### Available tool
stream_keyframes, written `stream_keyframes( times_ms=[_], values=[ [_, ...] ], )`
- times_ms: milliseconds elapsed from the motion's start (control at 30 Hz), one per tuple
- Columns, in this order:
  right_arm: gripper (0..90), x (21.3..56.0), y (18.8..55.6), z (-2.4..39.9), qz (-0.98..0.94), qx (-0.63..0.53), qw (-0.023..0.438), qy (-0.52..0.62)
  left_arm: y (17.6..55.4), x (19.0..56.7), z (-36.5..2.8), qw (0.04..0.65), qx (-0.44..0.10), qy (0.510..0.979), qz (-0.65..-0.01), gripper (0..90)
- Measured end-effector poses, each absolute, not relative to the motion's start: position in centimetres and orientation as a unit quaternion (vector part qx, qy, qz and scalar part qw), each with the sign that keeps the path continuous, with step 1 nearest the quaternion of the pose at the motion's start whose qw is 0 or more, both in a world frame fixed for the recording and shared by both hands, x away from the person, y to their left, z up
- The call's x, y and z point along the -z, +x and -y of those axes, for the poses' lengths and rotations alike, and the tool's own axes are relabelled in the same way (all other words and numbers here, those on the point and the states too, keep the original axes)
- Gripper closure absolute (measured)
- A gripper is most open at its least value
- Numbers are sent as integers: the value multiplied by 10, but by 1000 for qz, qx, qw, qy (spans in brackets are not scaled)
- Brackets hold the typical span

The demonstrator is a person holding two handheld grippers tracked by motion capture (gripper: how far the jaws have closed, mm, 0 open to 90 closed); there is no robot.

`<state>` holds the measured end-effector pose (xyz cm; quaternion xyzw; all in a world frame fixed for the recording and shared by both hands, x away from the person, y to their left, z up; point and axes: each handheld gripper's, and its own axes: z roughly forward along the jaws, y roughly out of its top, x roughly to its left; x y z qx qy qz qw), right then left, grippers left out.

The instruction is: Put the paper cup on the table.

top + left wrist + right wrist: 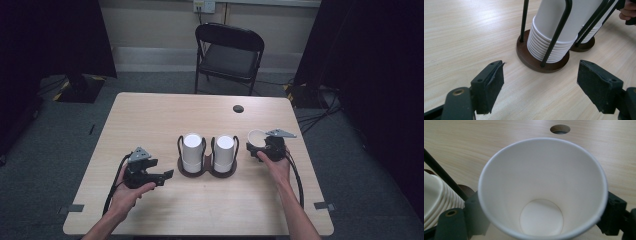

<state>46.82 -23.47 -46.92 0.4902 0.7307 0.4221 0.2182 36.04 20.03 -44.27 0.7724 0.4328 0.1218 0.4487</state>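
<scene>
- Right gripper view had the right gripper's (541, 220) jaws around a paper cup (541, 187), pads seemingly touching.
- Left gripper's (540, 85) jaws gaped empty.
- Squeeze harder and that cup probably crumpled.

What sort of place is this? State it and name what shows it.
Probably a lab or studio set up for recording, not a home or café: dark curtains hang on both sides, cables trail over the grey carpet, and a lone folding chair faces a plain wooden table holding a rack of paper cups.
</scene>
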Motion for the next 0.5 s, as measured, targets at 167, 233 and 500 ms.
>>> stream_keyframes(
  times_ms=[167,233,500],
  values=[
    [150,471,465,235,-731,-405,203,510,361,442,-201,447,-123,773,-432,213],
    [157,471,463,235,-736,-398,193,513,361,442,-201,450,-126,772,-431,213],
    [155,461,450,239,-747,-394,193,500,361,442,-201,451,-131,771,-431,212]
  ],
)
